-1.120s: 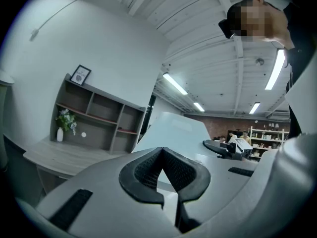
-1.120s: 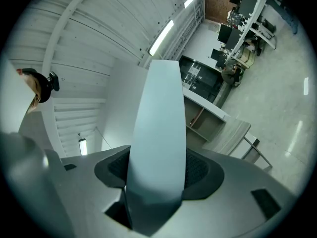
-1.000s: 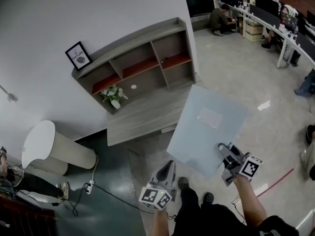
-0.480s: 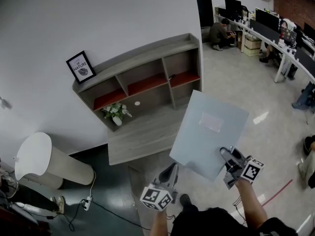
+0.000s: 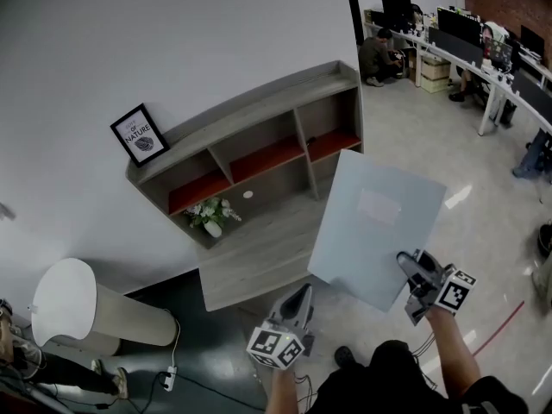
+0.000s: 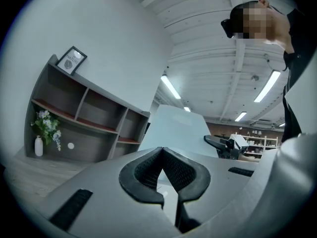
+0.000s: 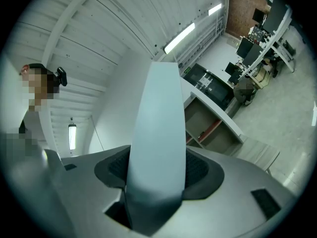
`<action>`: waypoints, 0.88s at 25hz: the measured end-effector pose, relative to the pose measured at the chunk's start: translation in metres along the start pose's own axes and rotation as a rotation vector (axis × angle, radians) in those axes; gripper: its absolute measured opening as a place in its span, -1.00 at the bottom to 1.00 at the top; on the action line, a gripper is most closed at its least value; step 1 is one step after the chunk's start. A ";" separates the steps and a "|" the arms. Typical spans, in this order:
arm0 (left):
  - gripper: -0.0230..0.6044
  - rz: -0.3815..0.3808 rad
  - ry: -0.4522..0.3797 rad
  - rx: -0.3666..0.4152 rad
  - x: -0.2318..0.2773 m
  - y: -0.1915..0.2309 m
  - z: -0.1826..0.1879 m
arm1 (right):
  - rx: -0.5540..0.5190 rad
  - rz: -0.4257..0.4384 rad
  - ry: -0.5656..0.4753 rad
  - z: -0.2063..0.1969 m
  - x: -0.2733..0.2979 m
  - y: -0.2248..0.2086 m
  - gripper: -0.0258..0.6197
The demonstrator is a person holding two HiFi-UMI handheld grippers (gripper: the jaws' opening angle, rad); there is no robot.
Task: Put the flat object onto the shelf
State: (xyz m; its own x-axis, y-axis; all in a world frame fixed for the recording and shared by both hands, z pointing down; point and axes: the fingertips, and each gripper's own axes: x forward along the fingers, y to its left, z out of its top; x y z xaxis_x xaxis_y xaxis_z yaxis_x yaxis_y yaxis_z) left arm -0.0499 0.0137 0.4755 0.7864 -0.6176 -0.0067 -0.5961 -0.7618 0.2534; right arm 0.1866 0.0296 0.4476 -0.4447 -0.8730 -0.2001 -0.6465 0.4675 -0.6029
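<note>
The right gripper (image 5: pixel 409 270) is clamped on the lower right corner of a pale blue-grey flat rectangular panel (image 5: pixel 379 227). In the right gripper view its two dark ribbed pads (image 7: pixel 198 170) press on either face of the sheet (image 7: pixel 158 123), which rises edge-on out of the right gripper (image 7: pixel 156 182) toward 12 o'clock

In the head view the panel hangs in the air, tilted, with a paler rectangular label (image 5: pixel 379 205) on its upper face. It is not on the shelf: its far corner only overlaps the right end of the grey wooden shelf unit with red-lined compartments (image 5: pixel 259 141), which lies at about 10 o'clock from the sheet

The left gripper (image 5: pixel 299 298) sits at 8 o'clock from the panel, just clear of its near edge. Its jaws are together at the tips with nothing between them, as the left gripper view shows (image 6: pixel 162 152); the panel (image 6: pixel 176 130) stands beyond them

A small black-framed picture (image 5: pixel 138 134) stands on the shelf top at the left end. A white vase of flowers (image 5: pixel 213 216) rests on the low grey wooden platform (image 5: pixel 259 261) in front of the shelf, and a white cylindrical floor lamp (image 5: pixel 69 304) lies at 8 o'clock from it
</note>
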 end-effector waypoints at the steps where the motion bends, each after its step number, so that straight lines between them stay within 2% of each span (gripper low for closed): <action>1: -0.89 0.000 -0.001 -0.006 -0.001 0.005 0.000 | -0.001 0.001 0.002 -0.001 0.004 0.001 -0.05; 8: -0.89 0.027 0.000 -0.035 0.000 0.030 0.002 | -0.030 0.063 0.037 0.003 0.041 0.011 -0.05; 13: -0.89 0.068 -0.003 -0.041 0.013 0.054 0.006 | -0.031 0.129 0.046 0.012 0.083 0.002 -0.05; 16: -0.89 0.099 -0.006 -0.020 0.029 0.067 0.015 | -0.039 0.187 0.052 0.024 0.113 -0.006 -0.05; 22: -0.89 0.162 -0.040 0.044 0.072 0.090 0.055 | -0.061 0.339 0.064 0.066 0.184 -0.014 -0.05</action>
State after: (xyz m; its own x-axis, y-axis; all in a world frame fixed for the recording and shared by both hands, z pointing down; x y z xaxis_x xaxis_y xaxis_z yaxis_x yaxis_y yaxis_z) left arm -0.0555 -0.1099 0.4444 0.6733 -0.7393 -0.0079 -0.7214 -0.6592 0.2120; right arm 0.1543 -0.1469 0.3679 -0.6772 -0.6570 -0.3314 -0.4901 0.7387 -0.4628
